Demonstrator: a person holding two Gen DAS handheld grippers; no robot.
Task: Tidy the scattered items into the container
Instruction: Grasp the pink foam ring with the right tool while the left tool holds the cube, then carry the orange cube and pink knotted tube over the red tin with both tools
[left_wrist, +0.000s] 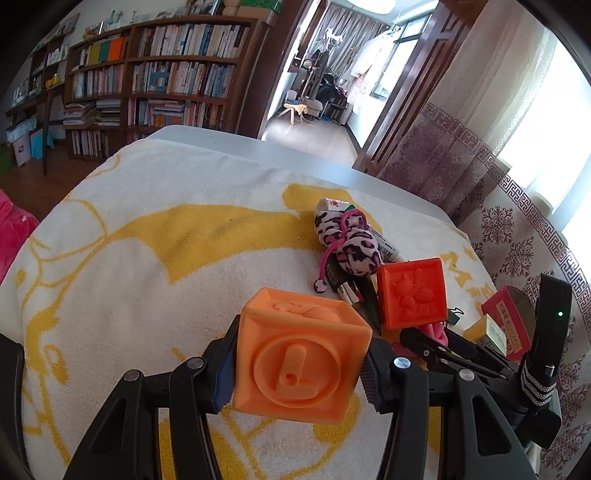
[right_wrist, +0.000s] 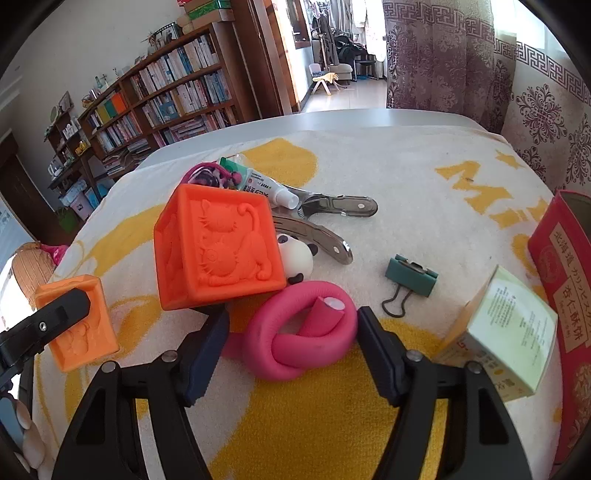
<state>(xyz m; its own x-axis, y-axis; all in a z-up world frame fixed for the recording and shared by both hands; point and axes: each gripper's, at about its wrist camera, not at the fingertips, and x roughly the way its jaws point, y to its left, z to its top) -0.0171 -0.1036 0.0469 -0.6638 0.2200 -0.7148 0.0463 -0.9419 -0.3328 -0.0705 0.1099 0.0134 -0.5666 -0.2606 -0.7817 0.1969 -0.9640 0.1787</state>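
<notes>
While the left gripper (left_wrist: 299, 369) clamps the pale orange block (left_wrist: 301, 354) between both pads above the towel (left_wrist: 147, 258), the right gripper (right_wrist: 291, 343) stands wide open around the knotted pink foam tube (right_wrist: 303, 332) — gripping nothing. Only the right view shows the green binder clip (right_wrist: 412, 275), metal clamps (right_wrist: 332, 206) and panda toy (right_wrist: 297, 256); farther right stands the red box (right_wrist: 565, 280).

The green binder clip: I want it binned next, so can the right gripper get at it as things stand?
Probably yes. The green binder clip lies alone on bare towel, and the right gripper is open, straddling the pink foam roller.
</notes>
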